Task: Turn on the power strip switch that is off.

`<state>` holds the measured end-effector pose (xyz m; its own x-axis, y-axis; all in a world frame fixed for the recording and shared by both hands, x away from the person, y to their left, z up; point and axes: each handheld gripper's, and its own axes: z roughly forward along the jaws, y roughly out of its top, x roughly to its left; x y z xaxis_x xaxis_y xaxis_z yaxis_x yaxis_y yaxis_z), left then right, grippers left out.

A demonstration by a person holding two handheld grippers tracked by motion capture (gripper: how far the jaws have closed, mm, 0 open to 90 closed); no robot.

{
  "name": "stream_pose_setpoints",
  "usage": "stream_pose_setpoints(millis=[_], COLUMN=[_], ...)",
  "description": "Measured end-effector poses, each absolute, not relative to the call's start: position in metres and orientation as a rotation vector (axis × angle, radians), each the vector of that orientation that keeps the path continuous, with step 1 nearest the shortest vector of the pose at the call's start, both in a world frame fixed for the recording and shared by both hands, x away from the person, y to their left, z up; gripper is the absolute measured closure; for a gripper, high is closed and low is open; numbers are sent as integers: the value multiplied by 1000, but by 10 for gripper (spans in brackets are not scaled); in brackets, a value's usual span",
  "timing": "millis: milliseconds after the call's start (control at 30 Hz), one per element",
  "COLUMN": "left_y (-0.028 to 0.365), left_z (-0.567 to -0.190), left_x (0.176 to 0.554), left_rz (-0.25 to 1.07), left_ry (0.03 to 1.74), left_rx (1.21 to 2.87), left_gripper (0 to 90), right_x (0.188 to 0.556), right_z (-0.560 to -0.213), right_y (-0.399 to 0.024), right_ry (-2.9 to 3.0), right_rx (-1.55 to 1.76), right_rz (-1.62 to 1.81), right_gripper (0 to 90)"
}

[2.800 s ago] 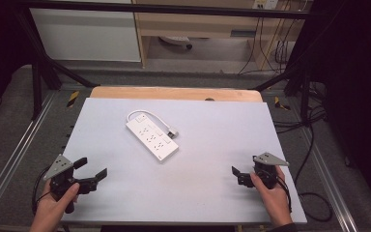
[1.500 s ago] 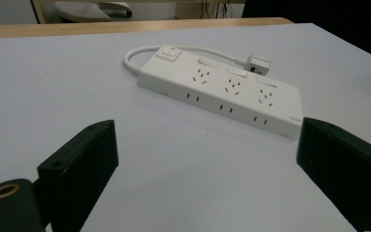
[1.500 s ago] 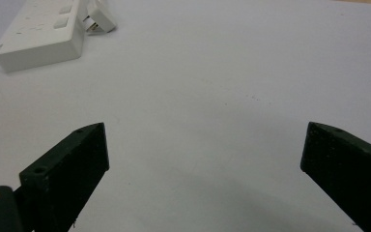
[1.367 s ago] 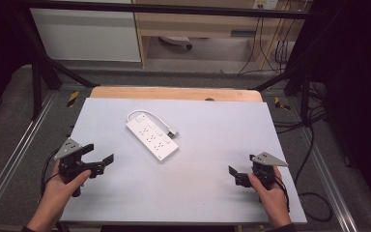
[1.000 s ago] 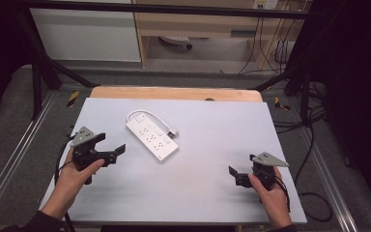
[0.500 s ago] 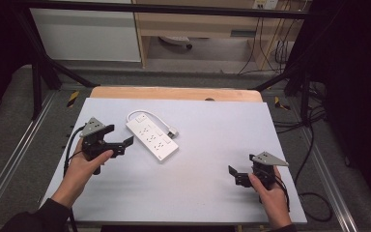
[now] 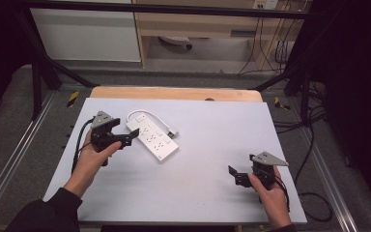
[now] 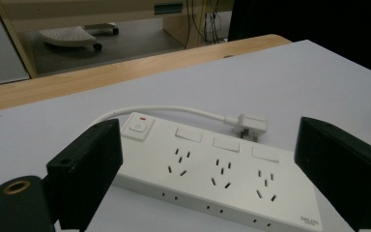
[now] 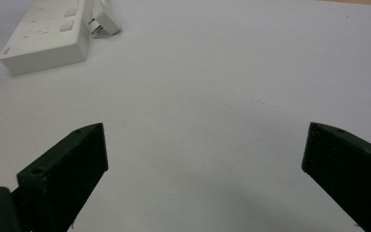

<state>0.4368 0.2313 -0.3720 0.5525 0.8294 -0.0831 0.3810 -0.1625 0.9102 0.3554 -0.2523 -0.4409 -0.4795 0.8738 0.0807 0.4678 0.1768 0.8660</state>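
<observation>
My left gripper (image 7: 125, 138), jaws apart, sits just beside the power strip (image 7: 153, 140) (rigid, light, probably slippery); I would grip across its narrow width.

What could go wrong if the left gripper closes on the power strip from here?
1. The left gripper is open at the power strip's switch end; gripping there could let the far end swing.
2. The loose plug and cord may drag or snag.
3. A jaw might press the switch.
</observation>
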Motion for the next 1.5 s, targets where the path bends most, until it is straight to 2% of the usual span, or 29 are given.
stream_pose_setpoints(millis=[900, 1500], left_y=[212, 202], left_z=[-393, -414], left_x=[482, 498], left_rz=[583, 613], left_ry=[1065, 1059], left_rx=[1788, 1809], left_gripper=[177, 244], right_x=[356, 356], right_z=[-440, -440], right_y=[-250, -250], right_ry=[2024, 2027], right_rx=[1257, 1256], right_rz=[1241, 1246], right_gripper=[35, 34])
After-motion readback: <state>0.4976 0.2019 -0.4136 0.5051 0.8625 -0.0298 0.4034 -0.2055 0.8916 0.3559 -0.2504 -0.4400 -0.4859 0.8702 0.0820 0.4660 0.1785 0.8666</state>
